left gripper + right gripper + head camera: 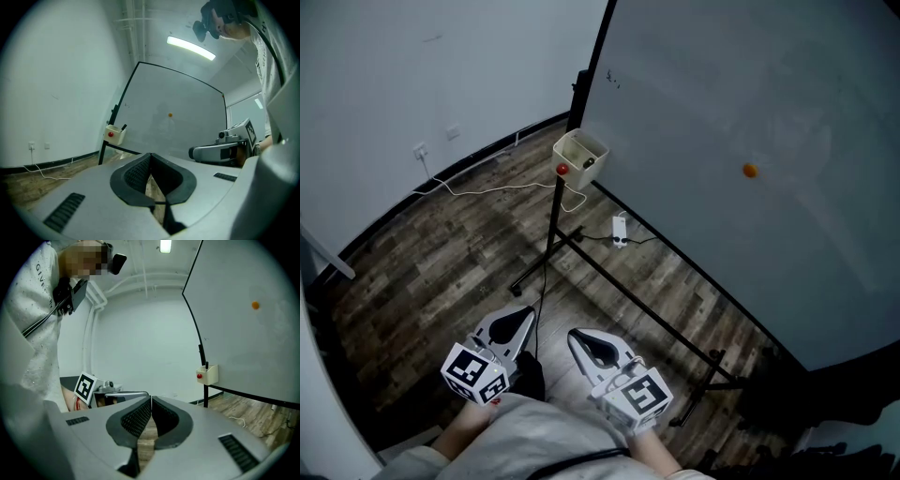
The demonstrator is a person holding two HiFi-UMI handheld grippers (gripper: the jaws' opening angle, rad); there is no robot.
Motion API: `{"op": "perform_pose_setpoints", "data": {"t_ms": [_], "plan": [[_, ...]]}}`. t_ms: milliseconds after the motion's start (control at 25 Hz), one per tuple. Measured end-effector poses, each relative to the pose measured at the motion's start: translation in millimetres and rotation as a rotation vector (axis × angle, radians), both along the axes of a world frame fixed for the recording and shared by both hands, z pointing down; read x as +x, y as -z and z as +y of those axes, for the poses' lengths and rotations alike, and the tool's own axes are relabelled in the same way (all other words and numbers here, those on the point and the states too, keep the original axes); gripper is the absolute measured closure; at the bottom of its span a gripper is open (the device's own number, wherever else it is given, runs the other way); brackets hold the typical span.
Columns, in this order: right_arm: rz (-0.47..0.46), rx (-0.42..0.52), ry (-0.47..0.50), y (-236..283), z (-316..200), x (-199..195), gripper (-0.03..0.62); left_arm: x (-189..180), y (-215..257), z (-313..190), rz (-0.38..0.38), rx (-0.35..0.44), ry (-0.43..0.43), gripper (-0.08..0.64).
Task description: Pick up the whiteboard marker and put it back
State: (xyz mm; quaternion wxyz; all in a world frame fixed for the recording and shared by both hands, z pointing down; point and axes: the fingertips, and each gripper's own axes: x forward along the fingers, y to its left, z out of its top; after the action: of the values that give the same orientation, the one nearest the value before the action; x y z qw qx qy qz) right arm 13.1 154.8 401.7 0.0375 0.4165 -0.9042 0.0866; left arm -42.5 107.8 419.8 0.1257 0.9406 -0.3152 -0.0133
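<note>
Because the marker (589,161) stands upright in the small cream box (579,150) at the whiteboard's (750,112) lower left corner, and you hold nothing, I judge you are at the approach, with the pick-up not yet done. Your left gripper (523,317) is clenched on nothing, with only floor showing behind its pads, and it is well short of the whiteboard. Your right gripper (579,339) is just beside it on the whiteboard side, also clenched and empty. It points towards the box from well away.

The next move calls for one gripper to close the gap to the whiteboard's corner, part its jaws and come down over the dark tip that pokes above the box rim. Little of the marker is exposed, so the grasp should be taken square and high. Mind the red knob (562,170) on the box front.

There is no bench here. The floor (459,272) is dark wood planking. Left of the whiteboard is a pale wall with a socket (420,150), and a white cable (487,190) trails from it towards the whiteboard's black stand (553,225). A small white adapter (620,228) lies on the floor just below the whiteboard's lower edge. An orange dot (750,170) sits on the whiteboard's face.
</note>
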Motion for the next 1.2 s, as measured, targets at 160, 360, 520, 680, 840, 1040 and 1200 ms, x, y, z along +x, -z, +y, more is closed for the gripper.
{"op": "perform_pose_setpoints", "data": {"t_ms": [160, 360, 520, 680, 840, 1040, 1200], "plan": [[-0.009, 0.001, 0.015, 1.7, 32.9, -2.7, 0.571, -3.5, 5.5, 33.1, 0.001, 0.02, 0.016, 0.545], [0.005, -0.015, 0.019, 5.4, 64.4, -6.6, 0.569, -9.8, 10.2, 68.1, 0.004, 0.034, 0.038, 0.545], [-0.022, 0.02, 0.06, 12.0, 82.1, -18.3, 0.571, -18.5, 9.7, 86.7, 0.007, 0.043, 0.052, 0.545], [-0.033, 0.021, 0.076, 14.0, 97.3, -28.3, 0.571, -25.5, 11.7, 99.7, 0.006, 0.036, 0.059, 0.545], [-0.042, 0.035, 0.064, 20.8, 98.8, -30.9, 0.572, -25.5, 17.3, 99.6, 0.009, 0.052, 0.035, 0.545], [-0.04, 0.011, 0.018, 20.5, 99.8, -36.5, 0.572, -32.5, 23.1, 98.6, 0.013, 0.058, 0.001, 0.545], [-0.056, -0.015, 0.024, 20.0, 96.7, -49.2, 0.572, -41.4, 21.0, 93.8, 0.01, 0.032, -0.008, 0.545]]}}
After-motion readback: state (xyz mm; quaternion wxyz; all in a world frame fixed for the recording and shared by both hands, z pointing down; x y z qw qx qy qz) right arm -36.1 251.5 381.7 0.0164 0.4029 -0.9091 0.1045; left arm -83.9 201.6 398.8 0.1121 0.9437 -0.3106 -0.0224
